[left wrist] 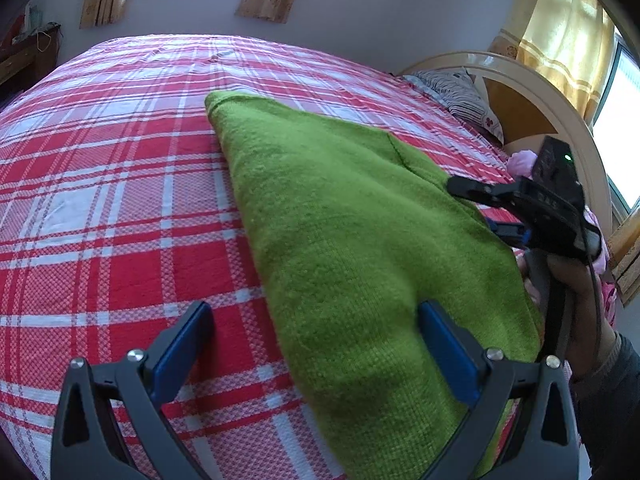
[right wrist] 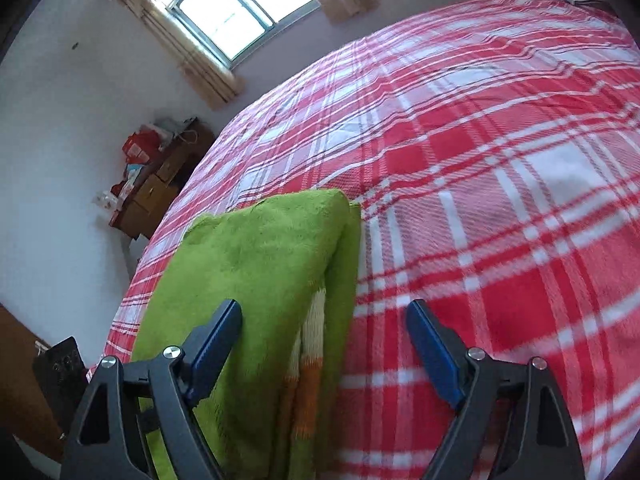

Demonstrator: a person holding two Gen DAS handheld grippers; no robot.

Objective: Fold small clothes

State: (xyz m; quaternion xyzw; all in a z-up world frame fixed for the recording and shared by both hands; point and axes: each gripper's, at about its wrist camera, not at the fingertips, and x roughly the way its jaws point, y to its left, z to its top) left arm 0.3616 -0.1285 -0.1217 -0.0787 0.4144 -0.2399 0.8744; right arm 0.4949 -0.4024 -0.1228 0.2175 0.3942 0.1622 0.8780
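Note:
A green knit garment (left wrist: 340, 216) lies folded on the red plaid bed sheet (left wrist: 120, 200). My left gripper (left wrist: 316, 344) is open at its near end: the right finger (left wrist: 444, 348) is over the knit, the left finger (left wrist: 184, 344) over the sheet. At the garment's right edge a hand holds my right gripper (left wrist: 480, 210). In the right wrist view that gripper (right wrist: 324, 336) stands open, nothing pressed between its pads. One pad hovers over the green garment (right wrist: 256, 264), the other over the sheet (right wrist: 500, 240). Orange and cream stripes (right wrist: 308, 360) show inside the fold.
A striped pillow (left wrist: 460, 96) and a curved headboard (left wrist: 552, 104) are at the bed's far right, with pink cloth (left wrist: 520, 162) beside them. A wooden dresser (right wrist: 160, 188) with clutter stands by the wall past the bed. Curtained windows are behind.

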